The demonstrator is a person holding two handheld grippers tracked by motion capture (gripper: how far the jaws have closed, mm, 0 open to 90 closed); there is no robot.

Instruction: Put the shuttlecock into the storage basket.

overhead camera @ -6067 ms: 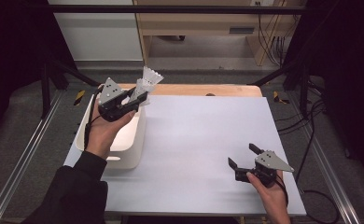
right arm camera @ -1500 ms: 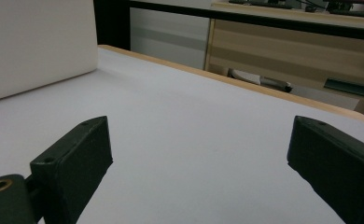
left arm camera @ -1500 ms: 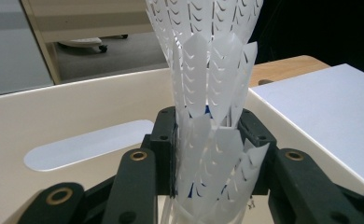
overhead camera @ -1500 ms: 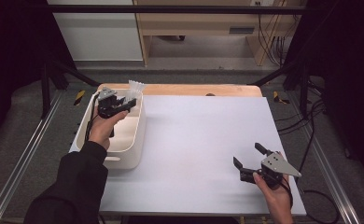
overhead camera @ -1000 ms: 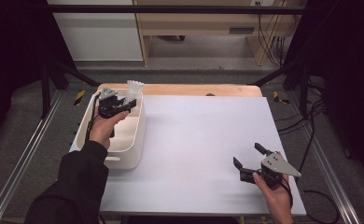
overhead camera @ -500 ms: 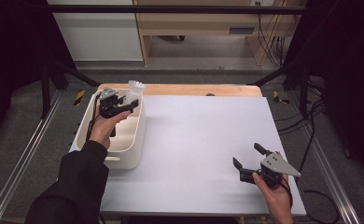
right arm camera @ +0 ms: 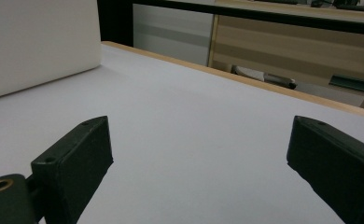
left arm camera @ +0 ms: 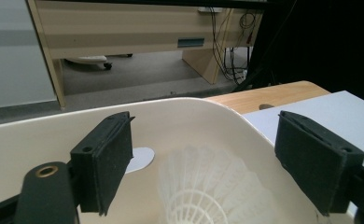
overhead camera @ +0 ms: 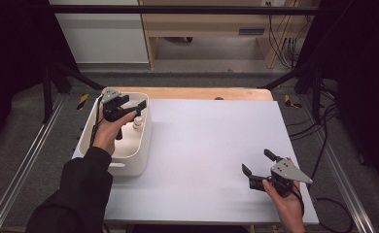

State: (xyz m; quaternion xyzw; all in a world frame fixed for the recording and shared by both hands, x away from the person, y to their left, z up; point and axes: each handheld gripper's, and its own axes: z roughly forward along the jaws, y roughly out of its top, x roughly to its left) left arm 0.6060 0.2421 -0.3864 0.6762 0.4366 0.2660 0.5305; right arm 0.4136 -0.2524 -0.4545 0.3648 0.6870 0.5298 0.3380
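While my left tongs (overhead camera: pixel 129 108) have just been opening over the white bin (overhead camera: pixel 129 162), the shuttlecock (left arm camera: pixel 208 186) now lies inside, released; my right tongs (overhead camera: pixel 258 165) hang wide above the bench (overhead camera: pixel 202 145).

White table (overhead camera: pixel 212 145) w/ white bin (overhead camera: pixel 129 160) at left edge

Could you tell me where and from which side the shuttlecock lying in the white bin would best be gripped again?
Probably by its cork head. In the high view the shuttlecock lies in the white bin below the left gripper, whose jaws have just been opening and stand clear of it. Come from above: the bin's walls block the sides, and the feather skirt looks flimsy.
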